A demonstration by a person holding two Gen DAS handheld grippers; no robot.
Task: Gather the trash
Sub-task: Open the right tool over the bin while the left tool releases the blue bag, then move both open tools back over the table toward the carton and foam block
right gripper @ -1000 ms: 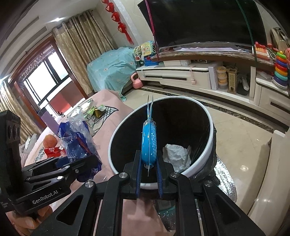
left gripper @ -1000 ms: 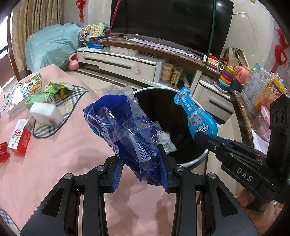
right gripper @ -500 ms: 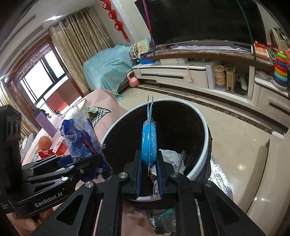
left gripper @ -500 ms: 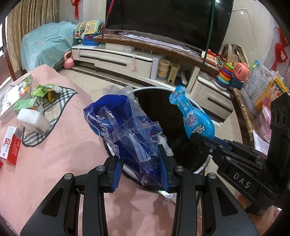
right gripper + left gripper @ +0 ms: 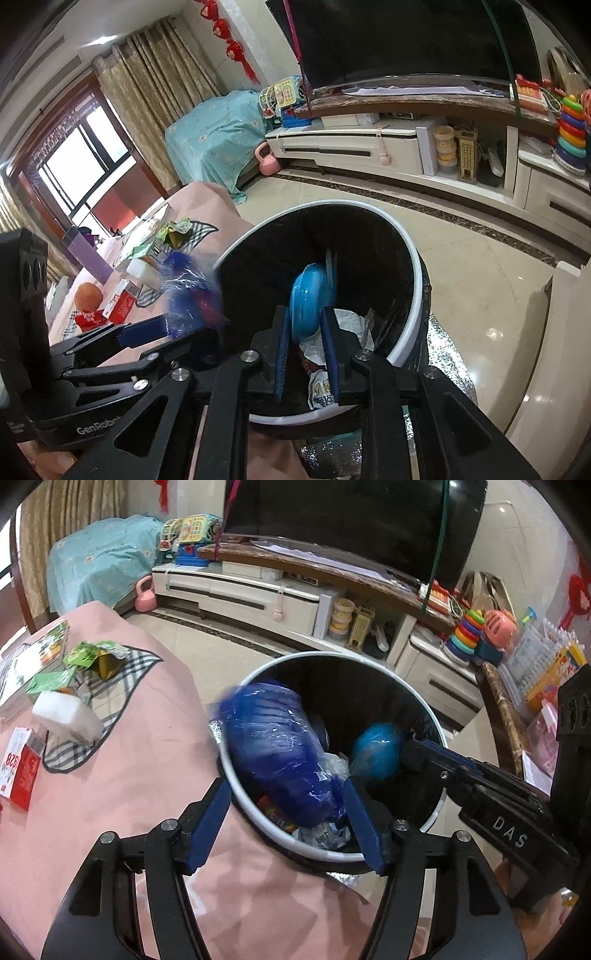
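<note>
1. Over the trash bin (image 5: 424, 705), at the edge of the pink-covered table (image 5: 147, 775): left gripper (image 5: 286, 818) jaws spread wide. The blue plastic bag (image 5: 280, 746) sits loose between them, blurred, above the bin mouth, looks mid-drop.
2. Right gripper (image 5: 306, 345) jaws narrow, w/ the blue pouch (image 5: 308, 299) between them, over the bin's inside. Pouch is blurred; can't tell if pads actually touch it, prob slipping out.
3. To do the release well: hold both grippers level over the bin centre, don't swing away til both pieces are below the rim.
4. Bag is bulky & near the table-side rim, risk of snagging there; nudge it inward if it hangs.
5. Still left on table: green wrappers (image 5: 96, 657), red carton (image 5: 22, 771), white block (image 5: 66, 716).
</note>
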